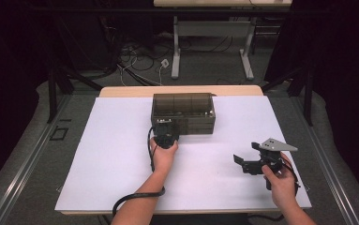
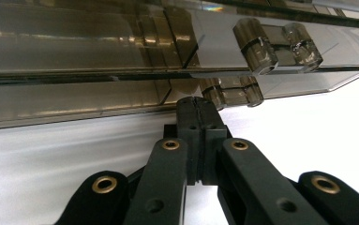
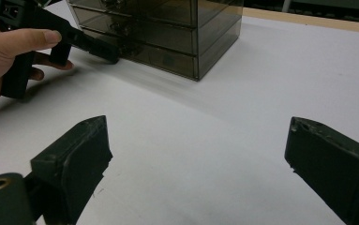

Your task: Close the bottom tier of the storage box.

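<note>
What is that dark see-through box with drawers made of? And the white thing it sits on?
The drawer box looks like smoky brown clear plastic: glossy, with reflections, and you can see through it. The white sheet under it looks like matte paper or thin board, though that is hard to tell.

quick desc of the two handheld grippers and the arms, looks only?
Both grippers are matte black. The left gripper has flat linkage arms with brass-coloured pivot bushings and ribbed block fingertips. The right gripper has chunky, scuffed rectangular pads and carries a grey three-cornered plate with small holes. A black cable loops from the left one. Forearms are bare, no sleeves or gloves.
</note>
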Demonstrator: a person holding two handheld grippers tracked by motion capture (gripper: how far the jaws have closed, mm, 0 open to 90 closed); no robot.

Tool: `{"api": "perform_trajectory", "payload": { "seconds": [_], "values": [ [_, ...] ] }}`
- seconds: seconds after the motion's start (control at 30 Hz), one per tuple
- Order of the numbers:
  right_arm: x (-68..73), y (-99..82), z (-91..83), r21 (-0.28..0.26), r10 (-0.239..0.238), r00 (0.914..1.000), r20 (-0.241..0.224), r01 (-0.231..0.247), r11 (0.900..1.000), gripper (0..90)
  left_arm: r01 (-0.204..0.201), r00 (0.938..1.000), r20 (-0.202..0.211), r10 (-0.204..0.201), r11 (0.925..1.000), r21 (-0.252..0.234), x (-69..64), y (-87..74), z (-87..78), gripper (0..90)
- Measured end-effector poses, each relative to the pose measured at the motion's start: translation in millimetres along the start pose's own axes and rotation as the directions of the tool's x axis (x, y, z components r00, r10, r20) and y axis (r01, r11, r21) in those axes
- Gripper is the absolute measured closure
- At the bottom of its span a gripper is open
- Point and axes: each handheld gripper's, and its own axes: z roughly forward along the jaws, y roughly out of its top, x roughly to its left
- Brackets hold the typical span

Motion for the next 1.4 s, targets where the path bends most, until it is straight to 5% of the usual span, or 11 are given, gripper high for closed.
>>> {"api": "perform_trajectory", "payload": {
  "seconds": [0.37, 1.03, 1.4],
  "values": [
    [-0.1, 0.1, -0.1, -0.002, 0.001, 1.0000, 0.000, -0.001, 1.0000, 6.2, -0.011, 0.9998, 0.014, 0.011, 0.9998, -0.019, -0.7, -1.6, -9.6, 86.1],
    [-0.1, 0.3, -0.6, -0.002, 0.008, 1.0000, 0.002, -0.008, 1.0000, 6.2, -0.035, 0.9984, 0.041, 0.039, 0.9958, -0.085, -2.6, -1.0, -35.4, 62.2],
    [0.0, 0.4, -1.1, -0.003, 0.009, 1.0000, 0.000, -0.009, 1.0000, 6.2, -0.131, 0.9874, 0.074, 0.140, 0.9850, -0.113, -6.8, -1.4, -60.4, 51.5]
  ]
}}
